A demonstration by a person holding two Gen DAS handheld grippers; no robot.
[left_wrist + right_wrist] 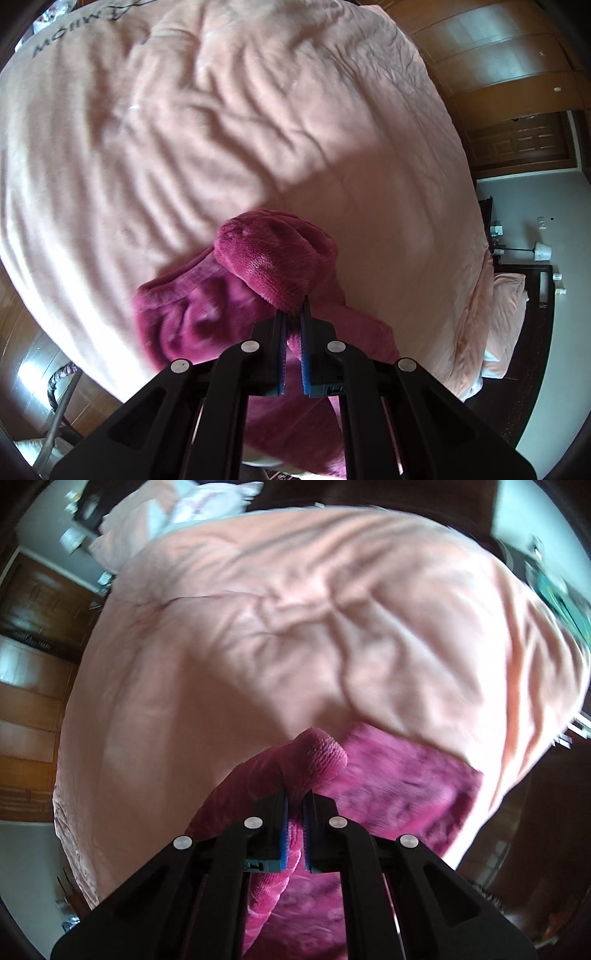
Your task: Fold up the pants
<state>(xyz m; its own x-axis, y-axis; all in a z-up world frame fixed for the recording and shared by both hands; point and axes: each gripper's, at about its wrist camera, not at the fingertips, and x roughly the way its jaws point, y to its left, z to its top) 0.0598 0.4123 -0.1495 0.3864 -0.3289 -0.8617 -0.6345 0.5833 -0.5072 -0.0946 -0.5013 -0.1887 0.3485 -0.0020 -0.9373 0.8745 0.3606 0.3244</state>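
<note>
left gripper point(293, 319): a fold of the pants point(273, 258) is pinched | right gripper point(295, 801): pants point(321, 760) clamped | pants are held over the bed point(221, 122)

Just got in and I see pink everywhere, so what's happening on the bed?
A person with a gripper in each hand is folding magenta fleece pants over a pink bedspread. The left gripper is shut on a bunched fold of them, and the right gripper is shut on another part. Both pinched parts are lifted; the rest trails on the bed.
</note>
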